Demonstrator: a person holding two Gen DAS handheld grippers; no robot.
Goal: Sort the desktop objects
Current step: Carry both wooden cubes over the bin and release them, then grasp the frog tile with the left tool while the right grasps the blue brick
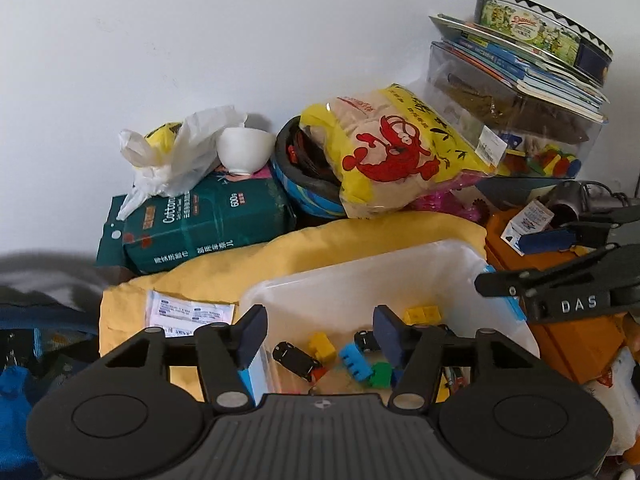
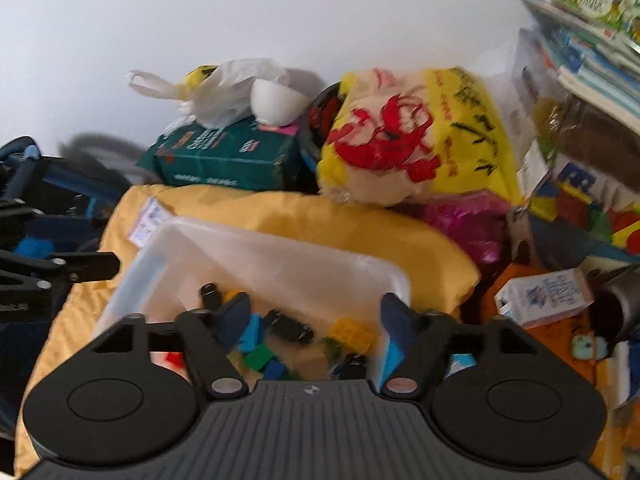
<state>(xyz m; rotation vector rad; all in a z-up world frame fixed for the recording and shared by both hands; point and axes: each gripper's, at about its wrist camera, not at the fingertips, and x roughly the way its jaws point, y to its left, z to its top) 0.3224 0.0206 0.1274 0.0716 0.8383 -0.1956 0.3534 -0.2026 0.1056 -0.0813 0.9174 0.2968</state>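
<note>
A translucent plastic bin rests on a yellow cloth. Inside it lie a black toy car, a yellow brick, a blue brick and a green brick. My left gripper hovers over the bin's near left part, open, nothing between its pads. My right gripper hangs above the bin's near side, open and empty; it also shows at the right edge of the left wrist view.
Against the white wall stand a yellow snack bag with a red lobster, a green tissue pack bearing a white bowl, and a round tin on stacked books. An orange box and small white carton lie right.
</note>
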